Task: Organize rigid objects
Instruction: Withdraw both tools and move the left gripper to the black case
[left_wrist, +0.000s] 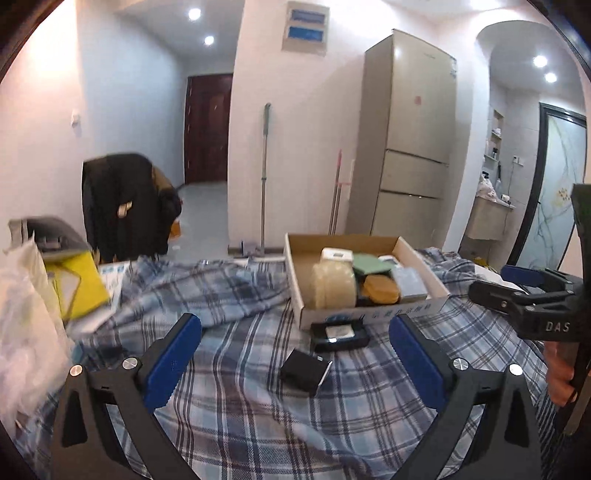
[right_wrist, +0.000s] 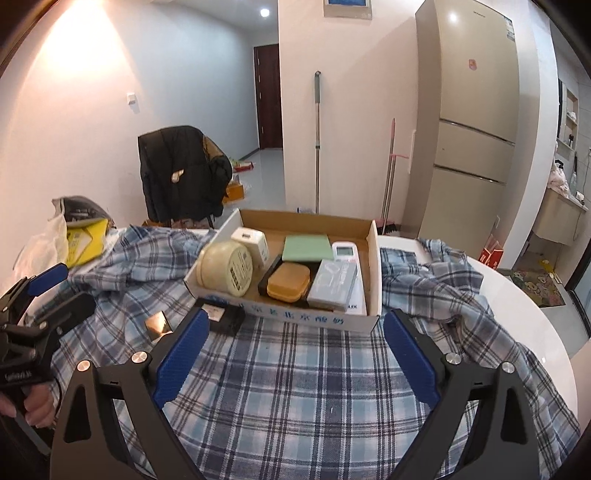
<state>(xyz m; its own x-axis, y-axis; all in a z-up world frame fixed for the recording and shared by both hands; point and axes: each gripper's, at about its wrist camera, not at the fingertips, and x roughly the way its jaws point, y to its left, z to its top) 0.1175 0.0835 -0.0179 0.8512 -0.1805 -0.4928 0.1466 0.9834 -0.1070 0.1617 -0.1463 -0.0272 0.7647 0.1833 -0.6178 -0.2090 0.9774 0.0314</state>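
Before cardboard box (left_wrist: 369, 310): two black cases (left_wrist: 340, 334) loose; both hand-held grippers (left_wrist: 295, 354) agape, empty.

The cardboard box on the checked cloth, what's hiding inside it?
Inside the cardboard box: a round cream tub, white adapter, green pad, orange case, grey packet and white remote. Whatever lies underneath them is covered.

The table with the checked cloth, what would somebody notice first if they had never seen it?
Probably the cardboard box in the middle of the plaid cloth, packed with a round cream tub, an orange case, a green pad and a white remote. Next, two small black items lie on the cloth just outside it: a flat one against its front wall, another nearer the camera.
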